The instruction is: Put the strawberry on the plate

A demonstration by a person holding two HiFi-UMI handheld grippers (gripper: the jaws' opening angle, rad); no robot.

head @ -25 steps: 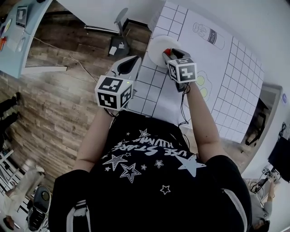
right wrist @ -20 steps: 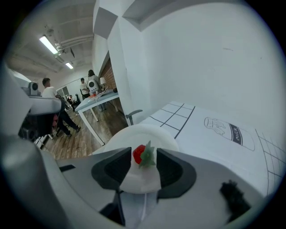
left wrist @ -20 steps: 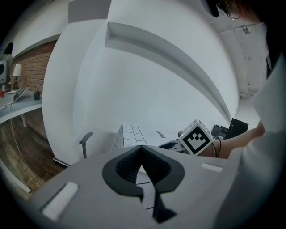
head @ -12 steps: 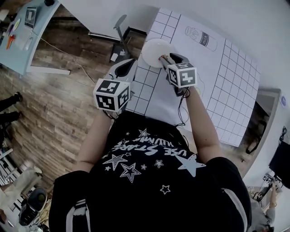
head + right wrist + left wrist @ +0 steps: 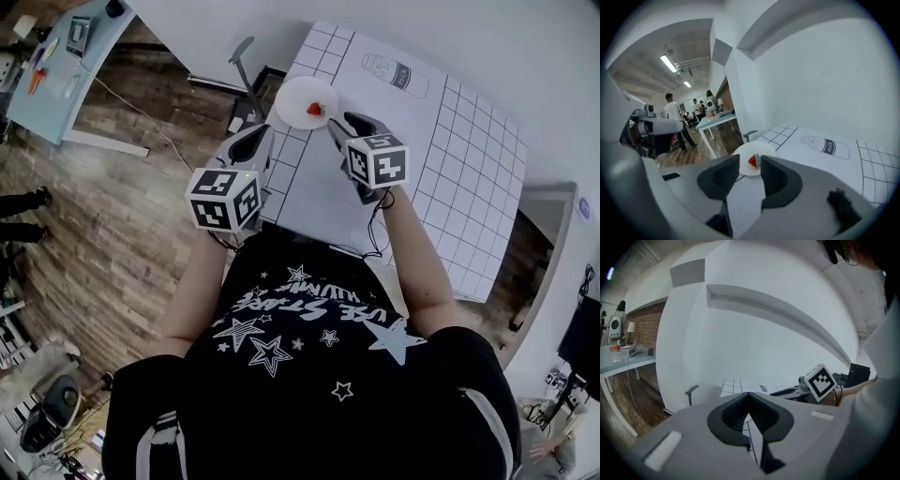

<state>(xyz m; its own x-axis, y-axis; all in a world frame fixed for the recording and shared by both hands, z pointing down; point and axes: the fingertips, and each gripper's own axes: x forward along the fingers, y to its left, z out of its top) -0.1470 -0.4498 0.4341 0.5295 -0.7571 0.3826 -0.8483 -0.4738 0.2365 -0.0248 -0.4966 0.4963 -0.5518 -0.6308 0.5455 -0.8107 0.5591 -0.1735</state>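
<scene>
A small red strawberry (image 5: 314, 110) lies on the white round plate (image 5: 295, 94) near the table's far left corner; the right gripper view shows the strawberry (image 5: 753, 161) on the plate (image 5: 761, 149) just beyond the jaws. My right gripper (image 5: 340, 126) hangs a little short of the plate, open, and its jaws have just been closing slightly with nothing between them (image 5: 749, 169). My left gripper (image 5: 256, 141) floats off the table's left edge, its jaws meeting at the tips (image 5: 748, 396), empty.
The table carries a white gridded mat (image 5: 469, 150) with a milk-bottle drawing (image 5: 394, 75). A grey chair (image 5: 242, 52) stands by the table's far left corner. A pale desk (image 5: 56, 75) and wooden floor (image 5: 122, 216) lie to the left. People (image 5: 675, 117) stand far off.
The right gripper has drawn back and up off the plate, uncovering the strawberry that now lies there. The left gripper has also risen and drifted slightly.
</scene>
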